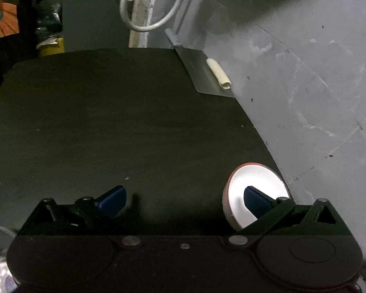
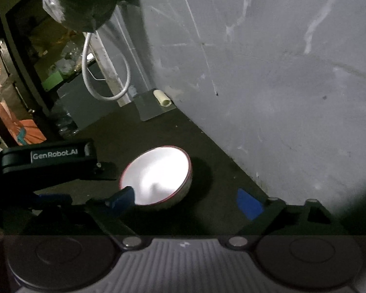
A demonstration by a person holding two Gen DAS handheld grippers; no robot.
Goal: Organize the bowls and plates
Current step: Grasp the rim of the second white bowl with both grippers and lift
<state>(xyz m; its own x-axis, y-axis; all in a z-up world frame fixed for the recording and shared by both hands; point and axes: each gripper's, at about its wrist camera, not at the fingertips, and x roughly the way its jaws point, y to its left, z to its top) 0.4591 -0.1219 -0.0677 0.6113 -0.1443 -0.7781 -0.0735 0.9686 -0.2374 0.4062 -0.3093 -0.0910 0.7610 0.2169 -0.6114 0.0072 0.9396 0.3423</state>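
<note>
The white bowl (image 2: 158,175) is sitting lower centre of the frame on the dark table (image 2: 134,131) near the wall; the right gripper (image 2: 186,201) is hovering wide open, empty, seemingly approaching; closing on the rim comes next; the left gripper (image 1: 185,199) is also gaping empty.

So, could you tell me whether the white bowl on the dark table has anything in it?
Empty. The bowl sits upright on the table, and the right wrist view shows a bare white inside, with nothing in it.

We see a rough utility or storage corner: a scuffed grey wall (image 2: 268,73) rises behind the dark counter (image 1: 97,122), with a looped white cable (image 1: 148,7) and cluttered shelves (image 2: 58,56) left of that wall.
</note>
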